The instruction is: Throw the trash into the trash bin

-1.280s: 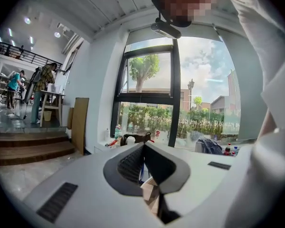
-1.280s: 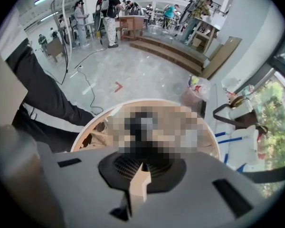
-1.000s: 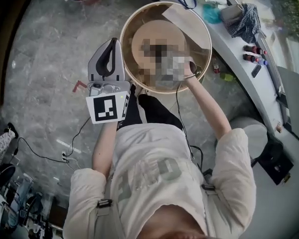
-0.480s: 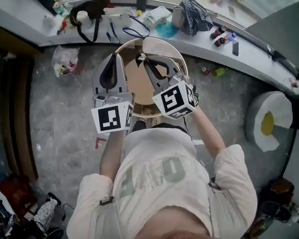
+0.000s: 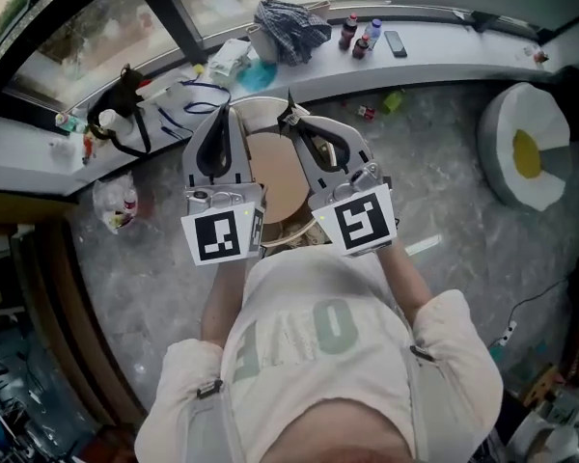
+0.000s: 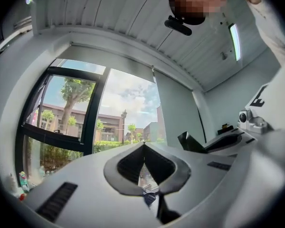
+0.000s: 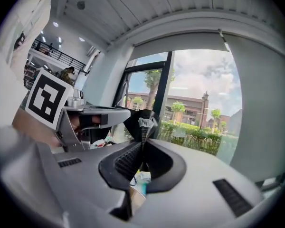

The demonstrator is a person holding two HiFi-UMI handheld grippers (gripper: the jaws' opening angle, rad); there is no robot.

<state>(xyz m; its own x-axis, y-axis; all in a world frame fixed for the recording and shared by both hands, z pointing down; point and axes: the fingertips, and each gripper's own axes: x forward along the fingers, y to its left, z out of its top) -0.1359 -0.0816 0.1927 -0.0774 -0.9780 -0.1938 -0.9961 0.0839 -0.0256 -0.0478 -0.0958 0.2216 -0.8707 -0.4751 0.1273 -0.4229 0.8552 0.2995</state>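
My right gripper (image 5: 292, 121) is held up level, pointing at the window, shut on a small black wrapper (image 7: 144, 122) with white print that sticks up from its tips (image 7: 143, 139). That wrapper also shows in the left gripper view (image 6: 190, 143). Just to its left my left gripper (image 5: 221, 116) is level too. Its jaws (image 6: 143, 145) meet at the tips with nothing between them. Under both grippers stands a round tan tub-like table (image 5: 275, 177). No trash bin can be told apart in these views.
A white window ledge (image 5: 434, 39) runs across the far side with a checked cloth (image 5: 291, 19), bottles (image 5: 359, 35), a phone (image 5: 394, 43) and a black bag (image 5: 125, 109). A plastic bag of rubbish (image 5: 114, 204) lies on the floor at left. A white-and-yellow cushion (image 5: 526, 157) sits at right.
The right gripper came up out of the round tub with the black wrapper and turned level. The left gripper rose beside it, and the head view swung toward the window.
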